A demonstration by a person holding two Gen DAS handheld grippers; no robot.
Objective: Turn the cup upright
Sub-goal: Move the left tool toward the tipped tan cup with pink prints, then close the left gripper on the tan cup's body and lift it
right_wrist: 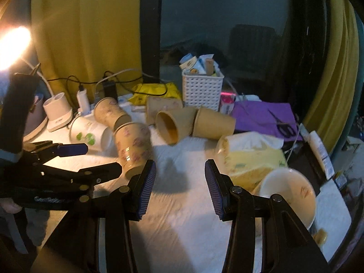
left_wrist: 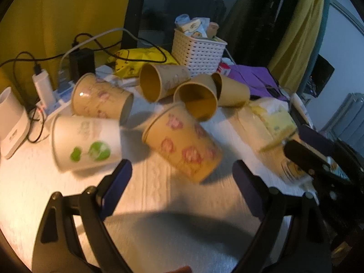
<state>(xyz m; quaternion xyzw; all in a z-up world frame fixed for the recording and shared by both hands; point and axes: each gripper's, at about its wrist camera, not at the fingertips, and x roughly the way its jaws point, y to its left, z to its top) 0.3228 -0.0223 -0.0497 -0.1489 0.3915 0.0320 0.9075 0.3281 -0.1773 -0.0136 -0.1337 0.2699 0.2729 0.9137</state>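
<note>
Several paper cups lie on their sides on the white table [left_wrist: 173, 204]. The nearest is a tan cup with pink flowers [left_wrist: 184, 145], also in the right wrist view [right_wrist: 134, 147], its base toward me. A white cup with green spots [left_wrist: 86, 142] lies to its left. My left gripper [left_wrist: 182, 175] is open and empty, its fingers on either side of the flowered cup's base, just short of it. It shows from the side in the right wrist view [right_wrist: 97, 157]. My right gripper [right_wrist: 179, 186] is open and empty over bare table.
More tan cups [left_wrist: 198, 100] lie behind. A white basket [left_wrist: 198, 52] of packets, a yellow bag [left_wrist: 141, 59], chargers and cables [left_wrist: 43, 86] stand at the back. A tissue pack [right_wrist: 252, 159] and a white bowl [right_wrist: 289, 191] sit at the right, purple cloth [right_wrist: 261, 116] beyond.
</note>
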